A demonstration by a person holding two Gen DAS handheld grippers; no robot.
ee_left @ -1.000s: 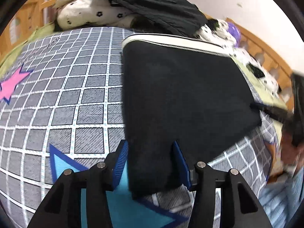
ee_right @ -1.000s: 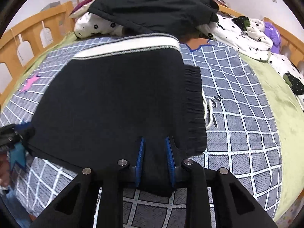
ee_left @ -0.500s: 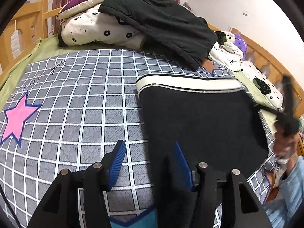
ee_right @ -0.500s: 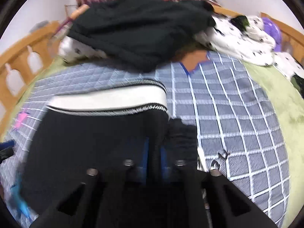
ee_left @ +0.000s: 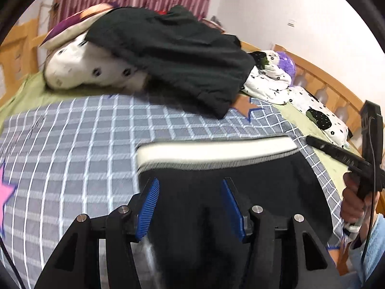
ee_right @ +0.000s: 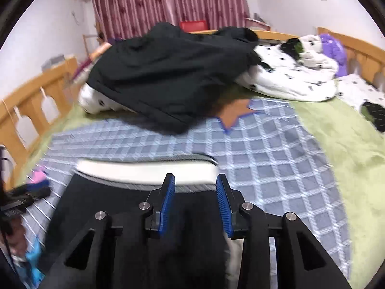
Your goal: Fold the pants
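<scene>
The black pants point(ee_left: 252, 185) with a white waistband point(ee_left: 216, 148) lie folded on the grey checked blanket; they also show in the right wrist view point(ee_right: 101, 207). My left gripper point(ee_left: 190, 197) is open over the pants' near left part, with black cloth between its blue pads. My right gripper point(ee_right: 195, 196) is open, just short of the waistband point(ee_right: 144, 169), over the black cloth. The right gripper also shows at the right edge of the left wrist view point(ee_left: 346, 159).
A heap of black clothing point(ee_left: 173, 50) lies over white spotted bedding point(ee_left: 79, 69) at the bed's far end. Wooden bed rails point(ee_right: 31, 103) run along both sides. Green sheet point(ee_right: 341, 139) lies right of the blanket point(ee_right: 264, 144).
Both grippers have carried the near edge of the pants forward toward the waistband. The right gripper, shut on the cloth before, now stands open. The left stayed open.
</scene>
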